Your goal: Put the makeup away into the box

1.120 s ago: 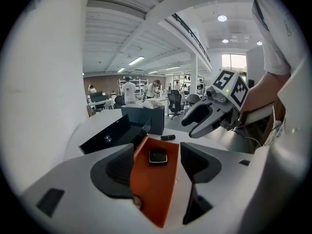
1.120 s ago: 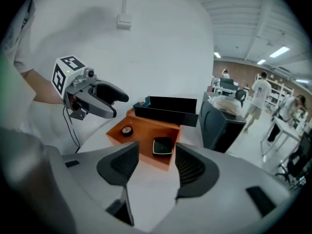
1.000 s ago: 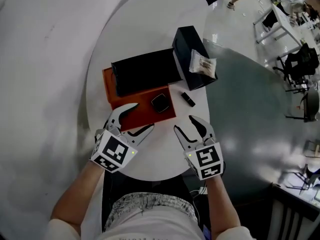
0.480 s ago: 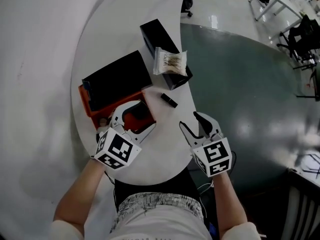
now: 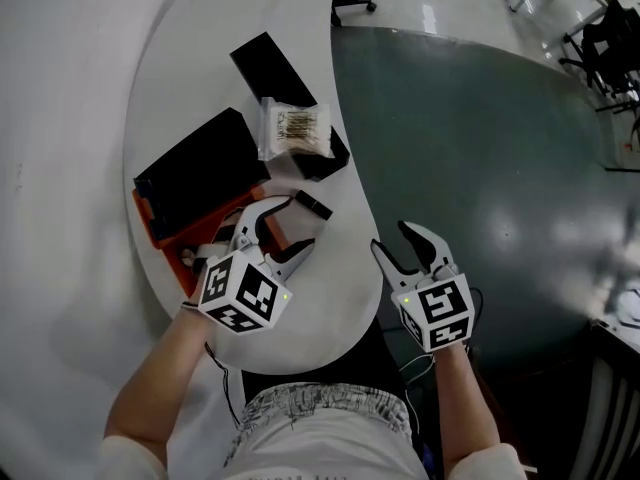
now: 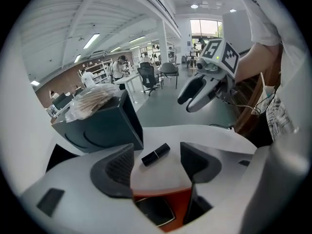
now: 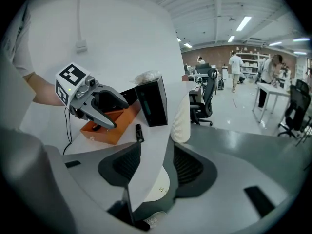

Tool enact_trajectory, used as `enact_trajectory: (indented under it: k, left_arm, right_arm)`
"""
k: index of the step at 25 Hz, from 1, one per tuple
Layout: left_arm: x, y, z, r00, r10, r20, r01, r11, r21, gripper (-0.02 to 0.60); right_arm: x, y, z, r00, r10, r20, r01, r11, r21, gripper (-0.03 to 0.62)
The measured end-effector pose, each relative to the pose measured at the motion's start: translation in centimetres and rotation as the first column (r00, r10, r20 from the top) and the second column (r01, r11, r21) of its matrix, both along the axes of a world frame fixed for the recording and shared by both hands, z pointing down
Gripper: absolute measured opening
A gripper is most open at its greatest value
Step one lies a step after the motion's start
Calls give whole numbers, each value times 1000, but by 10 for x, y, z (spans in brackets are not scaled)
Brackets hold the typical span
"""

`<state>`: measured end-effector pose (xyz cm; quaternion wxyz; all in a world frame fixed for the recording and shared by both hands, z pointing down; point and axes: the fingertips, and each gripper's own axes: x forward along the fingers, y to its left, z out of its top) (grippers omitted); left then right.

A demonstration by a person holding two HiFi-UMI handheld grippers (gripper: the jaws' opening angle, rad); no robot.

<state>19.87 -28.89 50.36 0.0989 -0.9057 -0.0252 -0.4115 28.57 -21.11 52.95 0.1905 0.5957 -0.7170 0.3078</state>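
On the white table (image 5: 330, 308), left part: an orange box (image 5: 150, 230) lies near the edge, and a flat black lid (image 5: 192, 173) rests across most of it.
Inside the orange box: a square black compact (image 6: 155, 211) shows in the left gripper view, low under the jaws.
Left gripper (image 5: 288, 228): it hangs above the right corner of the orange box and is tilted down. Its jaws stand apart and press on nothing.
Lipstick (image 5: 313, 205): a small black tube, lying flat on the table just beside the orange box and outside it. In the left gripper view the lipstick (image 6: 156, 154) appears in the gap between the two pads, but beyond them, and it touches neither.
Behind the lipstick: a black box (image 5: 265, 63) stands with a clear bag (image 5: 293, 128) on top; the bag seems to hold cotton swabs.
Right gripper (image 5: 397, 243): it is past the right edge of the table, above the dark grey floor (image 5: 480, 148), well apart from the lipstick. Its jaws have just been closing a little but are wide apart; between them are only the table edge and the floor, no object.
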Motion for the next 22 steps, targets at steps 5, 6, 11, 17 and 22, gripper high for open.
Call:
enact_trajectory:
  k: [5, 6, 11, 17, 22]
  left_arm:
    - [12, 7, 19, 993, 82, 85, -86, 995, 46, 324]
    - [14, 8, 23, 990, 100, 103, -106, 993, 55, 324]
    - [22, 12, 41, 974, 144, 178, -159, 985, 72, 324]
    - [26, 13, 58, 936, 208, 285, -249, 962, 116, 297]
    - [25, 10, 71, 887, 251, 387, -331, 930, 157, 264]
  right_arm:
    - [18, 8, 13, 1000, 23, 14, -22, 1000, -20, 219]
    - [20, 10, 15, 1000, 27, 16, -27, 999, -22, 219]
    - [31, 18, 26, 999, 40, 33, -39, 999, -31, 216]
    - [40, 25, 38, 996, 65, 58, -63, 997, -44, 213]
    - [43, 28, 49, 993, 81, 82, -77, 996, -54, 206]
